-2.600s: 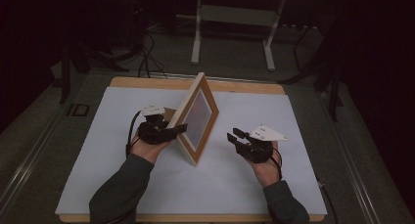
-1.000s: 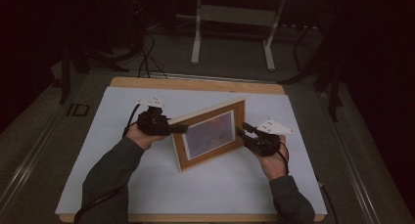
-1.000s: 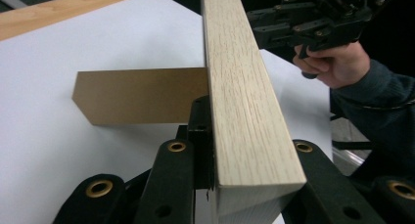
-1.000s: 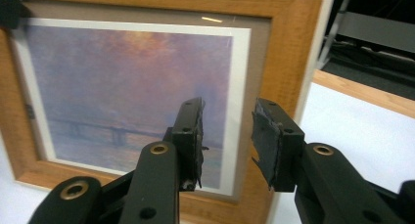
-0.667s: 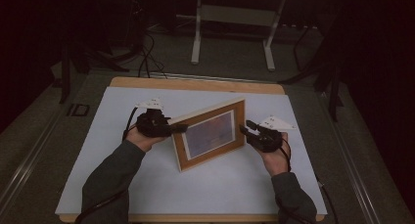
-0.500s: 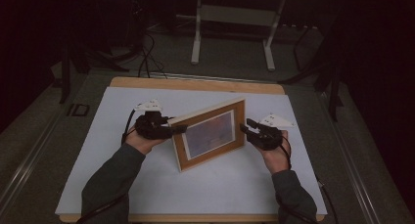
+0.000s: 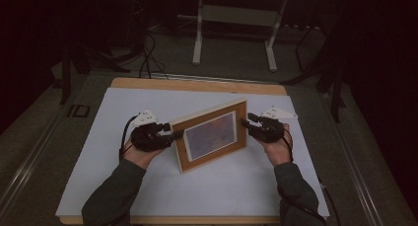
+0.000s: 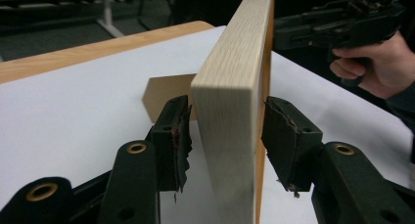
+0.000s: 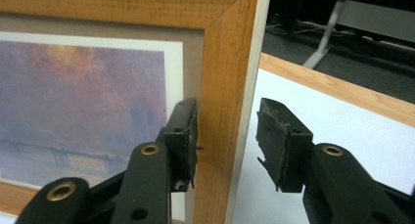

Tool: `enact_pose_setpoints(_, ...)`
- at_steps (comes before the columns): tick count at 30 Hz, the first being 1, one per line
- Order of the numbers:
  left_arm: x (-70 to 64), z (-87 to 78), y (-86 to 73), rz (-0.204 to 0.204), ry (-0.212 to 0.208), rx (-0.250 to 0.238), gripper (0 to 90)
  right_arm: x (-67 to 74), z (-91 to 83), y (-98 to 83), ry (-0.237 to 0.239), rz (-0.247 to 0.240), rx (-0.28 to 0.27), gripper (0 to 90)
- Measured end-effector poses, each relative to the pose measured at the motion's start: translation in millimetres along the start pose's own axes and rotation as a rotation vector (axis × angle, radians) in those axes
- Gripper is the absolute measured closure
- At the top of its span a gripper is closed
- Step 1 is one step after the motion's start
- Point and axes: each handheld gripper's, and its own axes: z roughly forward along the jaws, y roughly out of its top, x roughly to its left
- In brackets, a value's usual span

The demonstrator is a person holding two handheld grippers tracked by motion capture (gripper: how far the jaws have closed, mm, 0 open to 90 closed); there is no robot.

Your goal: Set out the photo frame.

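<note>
Standing upright on the white table (image 7: 148, 186), the wooden picture frame (image 7: 212, 136) faces the person, long axis running left-near to right-far. The left gripper (image 8: 225, 145) and right gripper (image 9: 227, 141) straddle its two end edges, jaws just opened, pads parted and clear of the wood.

Room dim, far side nearly black. Counter (image 7: 148, 83): light wooden edge, top covered by a white sheet (image 7: 123, 117). Grey floor (image 7: 236, 68) beyond, black cables (image 7: 148, 63) lying far left. White metal stand (image 7: 236, 18) with two legs at far centre. Dark furniture legs (image 7: 335, 83) right.
</note>
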Motion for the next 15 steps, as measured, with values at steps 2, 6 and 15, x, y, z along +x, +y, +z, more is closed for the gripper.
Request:
enact_pose_setpoints(2, -3.3, -0.3, -3.3, 0.001, 0.023, 0.003, 55.5, -3.0, 1.5, 3.1, 0.022, 0.006, 0.006, 58.5)
enact_pose_setpoints(6, -6.9, 0.6, -10.0, -0.017, 0.057, -0.006, 57.5, -5.2, 4.4, 6.8, 0.05, -0.012, 0.008, 57.8)
enact_pose_setpoints(15, -15.2, 4.5, -16.9, -0.008, 0.11, 0.007, 64.7, -13.4, 9.3, 14.2, 0.117, -0.005, -0.002, 54.3)
